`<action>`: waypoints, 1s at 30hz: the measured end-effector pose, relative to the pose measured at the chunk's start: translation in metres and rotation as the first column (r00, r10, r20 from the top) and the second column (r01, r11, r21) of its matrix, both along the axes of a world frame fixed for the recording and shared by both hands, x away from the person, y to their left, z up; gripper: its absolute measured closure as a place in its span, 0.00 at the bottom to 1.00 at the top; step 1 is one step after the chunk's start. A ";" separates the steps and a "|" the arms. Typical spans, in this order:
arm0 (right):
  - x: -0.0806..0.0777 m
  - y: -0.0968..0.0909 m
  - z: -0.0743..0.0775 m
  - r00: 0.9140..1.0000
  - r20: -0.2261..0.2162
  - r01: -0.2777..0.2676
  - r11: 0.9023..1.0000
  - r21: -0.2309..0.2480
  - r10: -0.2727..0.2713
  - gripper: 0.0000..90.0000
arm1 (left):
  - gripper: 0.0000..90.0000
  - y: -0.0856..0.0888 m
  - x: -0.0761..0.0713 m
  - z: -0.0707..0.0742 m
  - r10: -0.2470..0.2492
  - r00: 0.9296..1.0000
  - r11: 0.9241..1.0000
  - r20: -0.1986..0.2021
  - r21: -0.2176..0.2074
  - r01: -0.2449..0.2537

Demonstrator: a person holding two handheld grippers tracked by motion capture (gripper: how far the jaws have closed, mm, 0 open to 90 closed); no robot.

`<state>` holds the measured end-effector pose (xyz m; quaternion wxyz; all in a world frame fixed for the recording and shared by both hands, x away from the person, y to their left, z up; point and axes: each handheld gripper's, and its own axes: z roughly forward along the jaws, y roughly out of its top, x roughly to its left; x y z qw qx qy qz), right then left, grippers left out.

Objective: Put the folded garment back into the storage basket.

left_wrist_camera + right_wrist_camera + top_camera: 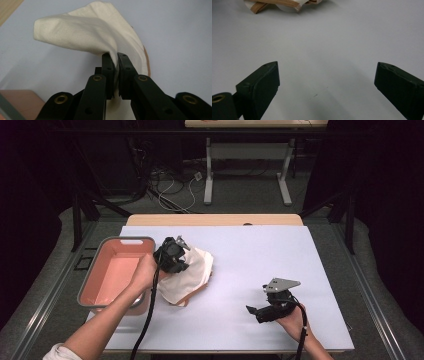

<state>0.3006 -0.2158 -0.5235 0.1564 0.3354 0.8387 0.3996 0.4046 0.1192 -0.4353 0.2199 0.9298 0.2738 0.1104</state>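
Left gripper (115,58): jaws nearly closed, pinching a fold of cream cloth (100,32) between the pads; cloth drapes up and away from the tips, far end hanging free. From the high view, same gripper (172,256) sits over the near-left part of the cloth (192,270), which lies bunched on the white table sheet (260,255) with a tan strap or lining (187,301) peeking out beneath. Just left of the gripper: grey bin with pink inside (107,250), apparently the destination. Right gripper (256,311) well off to the right, resting low near the table edge, jaws wide apart (327,82) and holding nothing; far ahead of its tips, tan strap ends (259,7) at the cloth's edge. Risks, as judged: grip is on a thin fold only, so a quick lift could slip the fabric out; bulk of cloth hanging free could catch on the bin's rim instead of clearing it; trailing strap could snag or drag on the sheet; single-handed carry leaves one end sagging outside the bin.
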 end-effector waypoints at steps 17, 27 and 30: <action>0.001 -0.001 0.001 1.000 0.012 -0.022 1.000 -0.010 0.022 0.06 | 0.95 -0.018 0.006 0.024 -0.136 0.991 0.983 0.012 0.126 0.133; 0.000 0.001 0.000 0.999 0.014 -0.036 0.999 -0.009 0.036 0.06 | 0.95 -0.018 0.010 0.028 -0.195 0.981 0.966 -0.003 0.175 0.193; 0.001 0.001 0.000 0.999 0.009 -0.034 0.999 -0.004 0.034 0.06 | 0.95 -0.022 0.011 0.031 -0.214 0.977 0.958 -0.005 0.194 0.211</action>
